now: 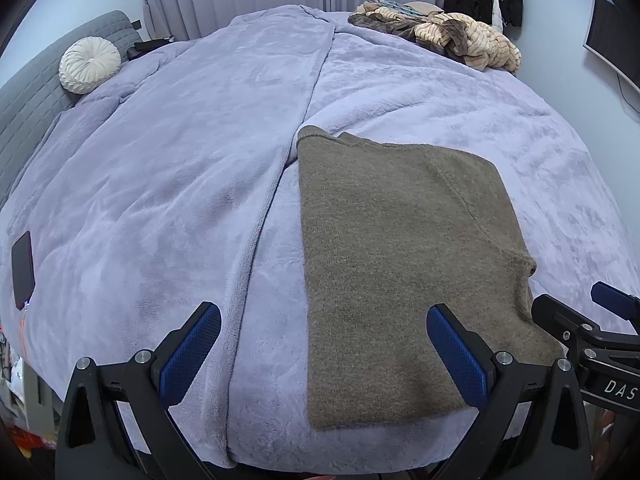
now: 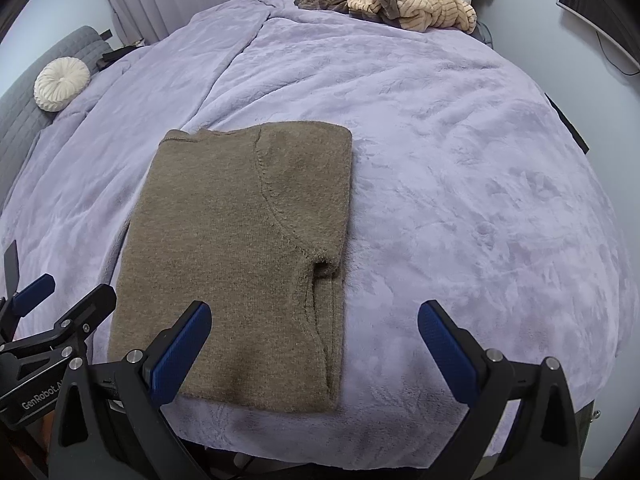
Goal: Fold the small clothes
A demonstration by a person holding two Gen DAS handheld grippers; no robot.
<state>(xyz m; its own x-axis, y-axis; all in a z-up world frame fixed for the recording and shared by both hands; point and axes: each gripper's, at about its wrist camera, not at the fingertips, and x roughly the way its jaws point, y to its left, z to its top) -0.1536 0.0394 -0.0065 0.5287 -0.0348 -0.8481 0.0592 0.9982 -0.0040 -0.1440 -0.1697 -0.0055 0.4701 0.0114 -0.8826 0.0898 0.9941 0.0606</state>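
A brown knit sweater lies folded into a long rectangle on the lilac bed blanket, near the front edge. It also shows in the right wrist view, with a sleeve folded in along its right side. My left gripper is open and empty, above the sweater's near left edge. My right gripper is open and empty, above the sweater's near right edge. The right gripper also shows at the right edge of the left wrist view; the left gripper shows at the left of the right wrist view.
A pile of striped beige and brown clothes lies at the bed's far side, also in the right wrist view. A round white cushion rests against the grey headboard. A dark phone lies at the blanket's left.
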